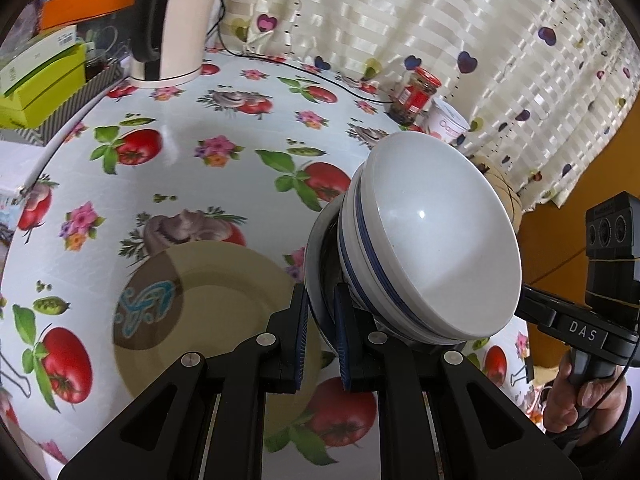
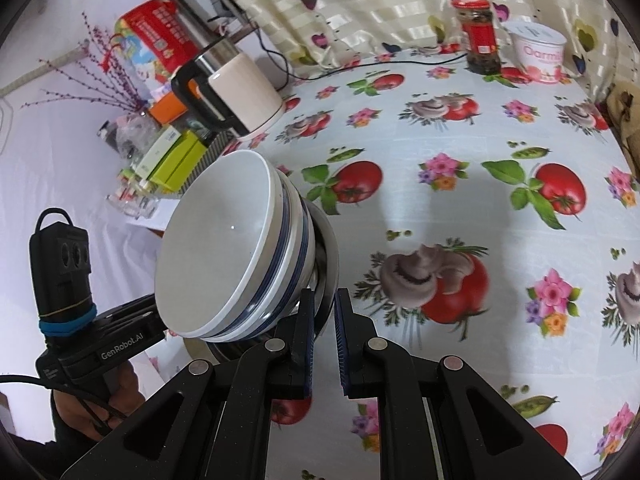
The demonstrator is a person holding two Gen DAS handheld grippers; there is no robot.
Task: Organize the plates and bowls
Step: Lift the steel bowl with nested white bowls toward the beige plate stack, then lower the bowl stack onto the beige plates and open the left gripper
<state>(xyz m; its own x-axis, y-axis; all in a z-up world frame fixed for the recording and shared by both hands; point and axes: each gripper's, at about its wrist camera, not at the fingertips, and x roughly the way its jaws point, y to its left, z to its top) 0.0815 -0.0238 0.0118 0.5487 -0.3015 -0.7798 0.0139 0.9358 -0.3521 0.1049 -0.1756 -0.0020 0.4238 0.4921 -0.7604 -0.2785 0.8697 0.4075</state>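
A stack of white bowls with blue stripes [image 1: 440,240] [image 2: 216,248] sits nested in a steel bowl [image 1: 314,264] [image 2: 330,256]. The whole stack hangs tilted above the table. My left gripper [image 1: 322,316] is shut on the steel bowl's rim on one side. My right gripper [image 2: 324,312] is shut on the rim on the opposite side. In the left wrist view the right gripper's body [image 1: 580,332] shows beyond the stack, its fingertips hidden behind the bowls. A beige plate with a blue motif [image 1: 208,300] lies flat on the tablecloth, below and to the left of the stack.
A kettle [image 1: 176,32] [image 2: 240,92] stands at the far edge with its cable running along the curtain. A red-lidded jar [image 1: 416,96] [image 2: 480,36] and a white tub [image 1: 448,124] [image 2: 540,56] stand by the curtain. Stacked boxes [image 1: 40,80] crowd the left side.
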